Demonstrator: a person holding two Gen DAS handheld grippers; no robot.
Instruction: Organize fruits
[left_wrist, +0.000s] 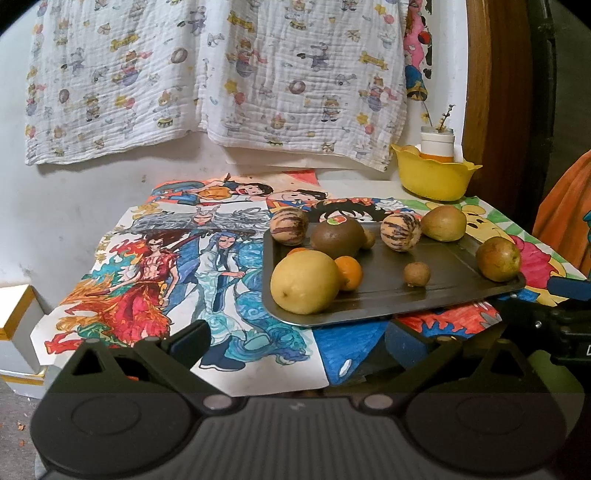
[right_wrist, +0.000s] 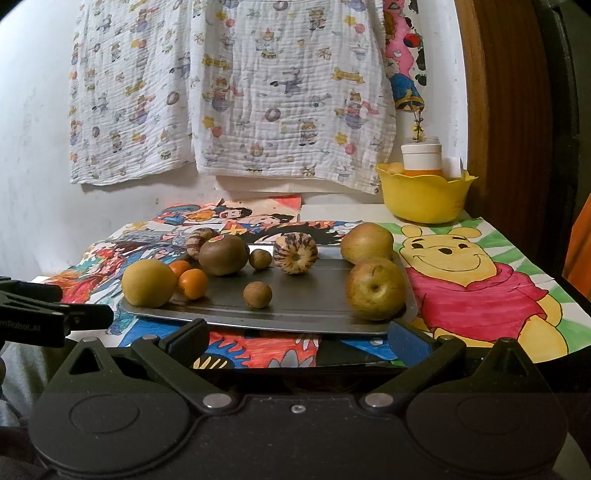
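Note:
A metal tray (left_wrist: 443, 291) (right_wrist: 314, 317) holds several fruits: a large yellow pear (left_wrist: 304, 281) (right_wrist: 149, 283), small oranges (left_wrist: 349, 272) (right_wrist: 192, 283), a brown round fruit with a sticker (left_wrist: 338, 237) (right_wrist: 223, 254), two striped melons (left_wrist: 400, 232) (right_wrist: 294, 254), small brown longans (left_wrist: 416, 274) (right_wrist: 257, 294) and two greenish-brown pears (left_wrist: 498, 259) (right_wrist: 376, 288). My left gripper (left_wrist: 295, 341) is open and empty, short of the tray's near edge. My right gripper (right_wrist: 295, 336) is open and empty at the tray's near edge, fingers apart from the fruit.
A yellow bowl (left_wrist: 434, 173) (right_wrist: 424, 194) with a white jar stands at the back right. Coloured drawings (left_wrist: 166, 266) (right_wrist: 476, 284) cover the table. A printed cloth (left_wrist: 207, 74) hangs on the wall behind. The left gripper's body (right_wrist: 37, 314) shows at the left of the right wrist view.

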